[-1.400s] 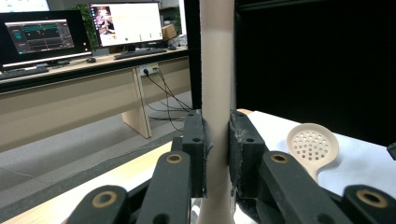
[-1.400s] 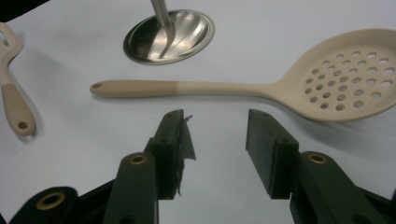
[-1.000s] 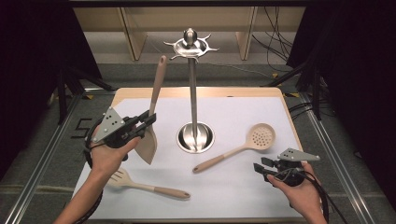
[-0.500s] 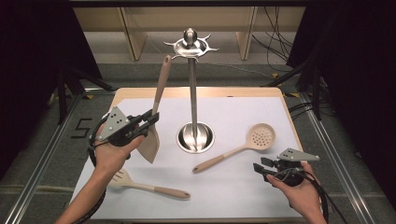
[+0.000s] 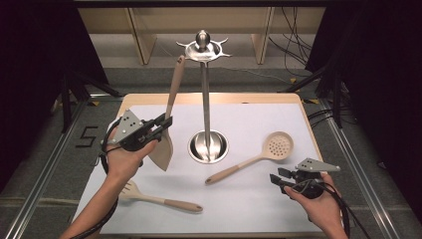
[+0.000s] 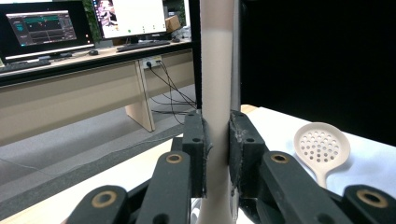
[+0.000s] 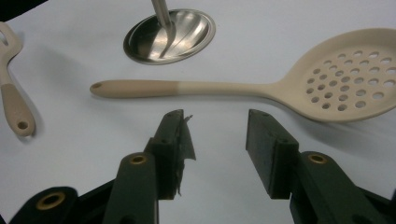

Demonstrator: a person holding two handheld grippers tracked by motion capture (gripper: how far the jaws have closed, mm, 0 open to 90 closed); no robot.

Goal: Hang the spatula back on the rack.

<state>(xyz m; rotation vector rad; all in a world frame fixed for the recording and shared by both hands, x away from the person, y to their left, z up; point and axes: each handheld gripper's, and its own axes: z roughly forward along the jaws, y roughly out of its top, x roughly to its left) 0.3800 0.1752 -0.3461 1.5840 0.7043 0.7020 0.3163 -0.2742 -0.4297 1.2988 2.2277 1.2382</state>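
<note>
Currently, left gripper: the left gripper [image 5: 164, 123] is being kept pinched on the spatula [image 5: 168, 119]; in the left gripper view both pads [image 6: 194, 149] are being pressed against the pale shaft [image 6: 215, 112].
Spatula: it is being held upright and slightly tilted, blade hanging just below the jaws, handle end [image 5: 180, 59] being brought up near a hook of the rack [image 5: 203, 50], just left of it.
Rack: its pole is being seen right of the held tool, its round base [image 5: 209, 146] just beyond the blade.
Right gripper: the right gripper [image 5: 275, 178] is being held with jaws spread and nothing between them, well apart from the rack, low over the table [image 5: 259, 114].
Other tools: a skimmer [image 7: 243, 86] is lying just ahead of the right jaws; a slotted turner [image 5: 159, 197] is lying below the left hand.
Risk: the hanging hole is likely being missed if the tilt is kept; the handle could be knocked against the hook, and the shaft could be slipping between the pads, since it is being gripped near the blade, far from the top.
</note>
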